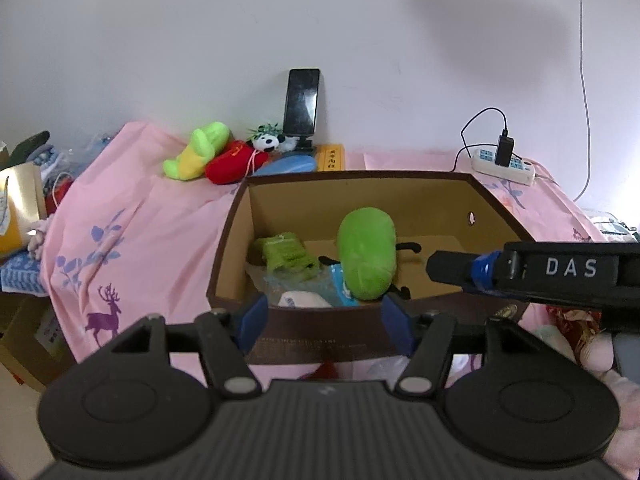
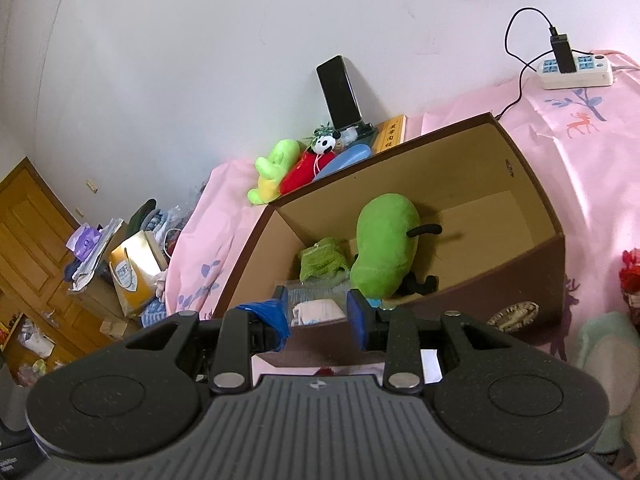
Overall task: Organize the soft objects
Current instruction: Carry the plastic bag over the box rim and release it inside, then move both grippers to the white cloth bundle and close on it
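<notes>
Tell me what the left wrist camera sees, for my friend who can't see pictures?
An open brown box sits on a pink bedsheet, holding a big green plush toy and a small green knitted item. The left gripper, open and empty, is near the box's front edge; more plush toys lie behind it.

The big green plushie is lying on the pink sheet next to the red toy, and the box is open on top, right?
Not quite. The big green plushie is inside the box, as the left wrist view shows. The red toy lies outside on the pink sheet. The box is open on top.
</notes>
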